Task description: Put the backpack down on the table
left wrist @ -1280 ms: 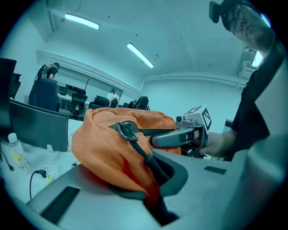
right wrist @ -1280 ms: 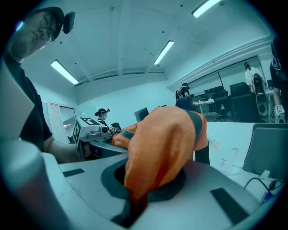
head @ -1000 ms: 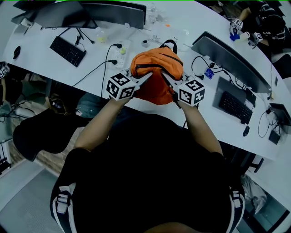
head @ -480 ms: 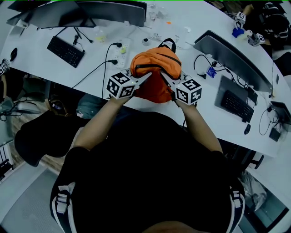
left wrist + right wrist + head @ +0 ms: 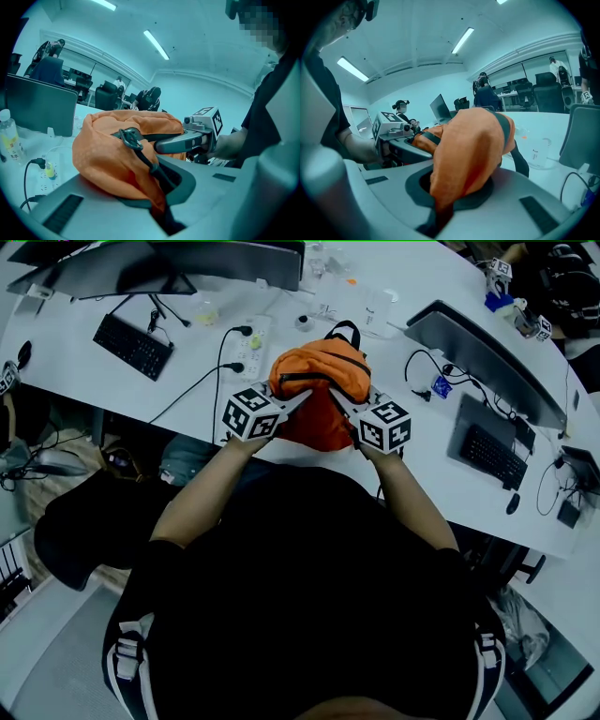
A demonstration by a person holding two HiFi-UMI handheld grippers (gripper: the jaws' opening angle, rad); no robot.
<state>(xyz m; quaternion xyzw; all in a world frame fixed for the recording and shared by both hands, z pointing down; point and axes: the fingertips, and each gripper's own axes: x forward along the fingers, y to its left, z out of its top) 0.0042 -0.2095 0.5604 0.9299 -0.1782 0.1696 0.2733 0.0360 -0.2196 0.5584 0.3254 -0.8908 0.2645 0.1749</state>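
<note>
At the table's (image 5: 66,367) near edge, my left gripper (image 5: 300,399) and right gripper (image 5: 339,397), each clamped shut on pinched fabric, hold the orange backpack (image 5: 319,371) from either side, its black handle (image 5: 347,328) facing the far edge.

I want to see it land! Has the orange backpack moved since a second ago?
No, not noticeably: the backpack stays just as close beside the white power strip as before. Sinking can't be judged from above.
</note>
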